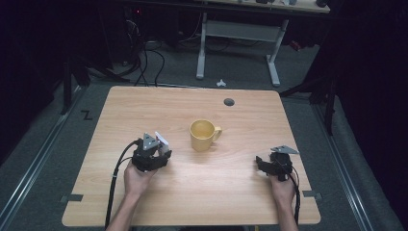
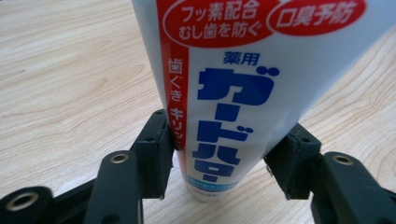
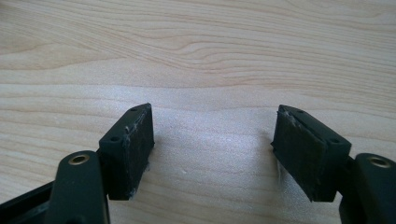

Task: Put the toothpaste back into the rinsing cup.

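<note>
Left gripper view looks along two black jaws that stand on either side of a white toothpaste tube (image 2: 243,84) printed with red and blue Japanese lettering; both pads press against the tube's sides near its lower end, so the left gripper (image 2: 219,154) is clamped on the tube, which rises between the jaws above the wooden table (image 2: 65,70). High view places the tube (image 1: 161,140) toward the table's near left part, sticking up out of the left gripper (image 1: 155,149), which a hand (image 1: 137,179) holds from the near edge. Just to the tube's right, near the middle of the tabletop, stands a yellow mug (image 1: 203,134), upright, handle pointing right, apart from the tube and gripper; its inside looks bare as far as the camera can tell. Nothing lies between tube and mug. Farther back, close to the far edge, sits a small dark round grommet (image 1: 229,101). The right gripper (image 1: 267,163) rests near the right edge, well apart from mug and tube, held by the other hand (image 1: 283,188). Right gripper view shows its jaws spread wide over bare wood, with nothing between the pads (image 3: 133,144).
</note>
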Motion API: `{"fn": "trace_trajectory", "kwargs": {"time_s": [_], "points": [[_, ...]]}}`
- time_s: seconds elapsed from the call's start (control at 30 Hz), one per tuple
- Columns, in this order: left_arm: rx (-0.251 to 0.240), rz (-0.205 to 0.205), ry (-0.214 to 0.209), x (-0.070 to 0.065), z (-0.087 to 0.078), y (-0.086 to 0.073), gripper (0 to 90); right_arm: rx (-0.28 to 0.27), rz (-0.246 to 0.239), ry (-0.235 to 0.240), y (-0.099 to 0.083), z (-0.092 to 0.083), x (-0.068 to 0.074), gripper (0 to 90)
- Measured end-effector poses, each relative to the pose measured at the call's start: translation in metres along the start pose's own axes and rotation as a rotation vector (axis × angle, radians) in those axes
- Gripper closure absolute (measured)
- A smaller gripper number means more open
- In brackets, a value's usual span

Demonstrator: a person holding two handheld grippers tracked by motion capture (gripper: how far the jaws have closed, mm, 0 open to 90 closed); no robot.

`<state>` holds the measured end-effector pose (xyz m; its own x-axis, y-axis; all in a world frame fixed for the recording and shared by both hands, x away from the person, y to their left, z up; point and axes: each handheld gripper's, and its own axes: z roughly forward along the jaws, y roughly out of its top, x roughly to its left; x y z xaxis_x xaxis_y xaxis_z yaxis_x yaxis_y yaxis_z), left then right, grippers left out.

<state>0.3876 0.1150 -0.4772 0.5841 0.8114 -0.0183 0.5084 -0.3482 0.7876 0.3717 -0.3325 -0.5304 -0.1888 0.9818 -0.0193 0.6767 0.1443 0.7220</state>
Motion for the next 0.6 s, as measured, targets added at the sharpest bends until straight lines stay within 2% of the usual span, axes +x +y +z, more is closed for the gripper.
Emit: {"fn": "trace_trajectory", "kwargs": {"time_s": [0.23, 0.6], "points": [[-0.005, 0.019, 0.003, -0.0017, -0.0008, -0.0004, 52.0, 0.0, 0.0, 0.0, 0.0, 0.0, 0.0, 29.3], [-0.005, 0.008, -0.004, 0.0001, -0.0012, -0.0004, 59.9, 0.0, 0.0, 0.0, 0.0, 0.0, -0.0001, 29.3]]}}
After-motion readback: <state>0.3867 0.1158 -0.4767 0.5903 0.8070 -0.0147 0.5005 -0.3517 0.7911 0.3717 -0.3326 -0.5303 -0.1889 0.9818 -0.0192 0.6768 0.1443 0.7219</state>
